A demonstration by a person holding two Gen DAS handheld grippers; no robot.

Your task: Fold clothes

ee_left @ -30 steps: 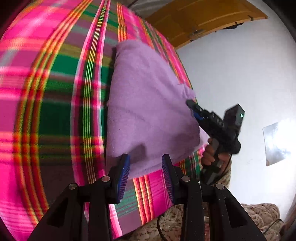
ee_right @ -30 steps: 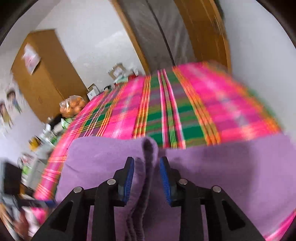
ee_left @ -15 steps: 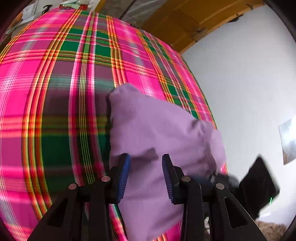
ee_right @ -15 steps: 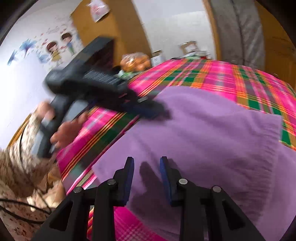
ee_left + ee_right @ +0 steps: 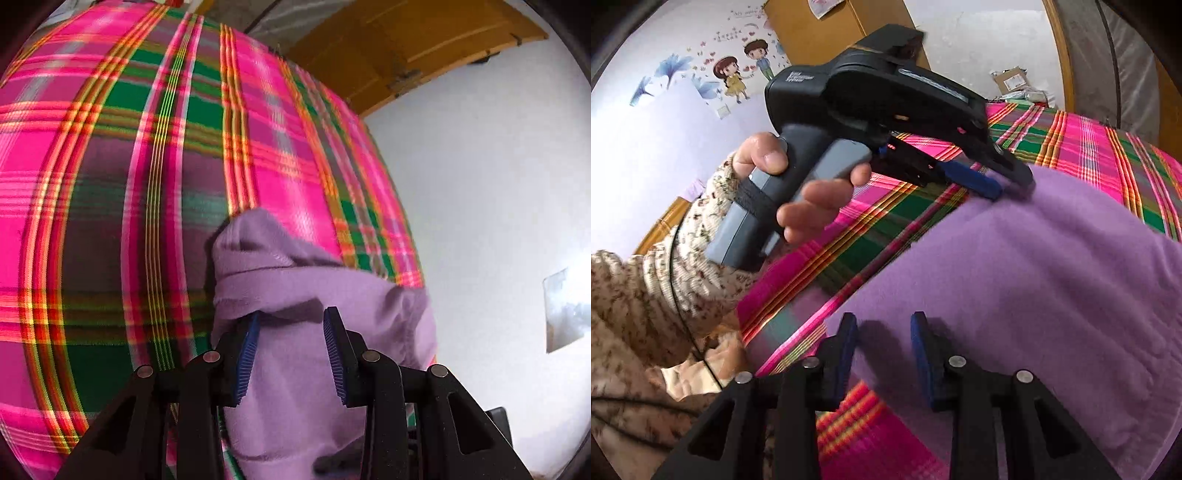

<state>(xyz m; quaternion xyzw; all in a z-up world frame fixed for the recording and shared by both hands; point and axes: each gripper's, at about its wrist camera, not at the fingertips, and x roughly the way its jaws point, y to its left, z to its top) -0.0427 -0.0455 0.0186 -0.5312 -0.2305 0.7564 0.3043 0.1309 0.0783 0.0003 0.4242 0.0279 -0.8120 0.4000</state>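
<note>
The purple garment (image 5: pixel 1034 280) now lies doubled on the plaid bed cover (image 5: pixel 110 184), where a second ago it lay flatter. The right hand-held gripper (image 5: pixel 884 328) has just been opening, its jaws apart over the cloth's near edge. The left hand-held gripper (image 5: pixel 291 325) appears merely spread at the bunched far corner, so smoothing remains

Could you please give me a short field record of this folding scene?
garment: purple garment, bunched, lying on plaid bedspread
left gripper: fingers apart, at a raised fold of the garment
right gripper: fingers apart above the garment's near edge, not pinching cloth
fold: not yet neat
</note>
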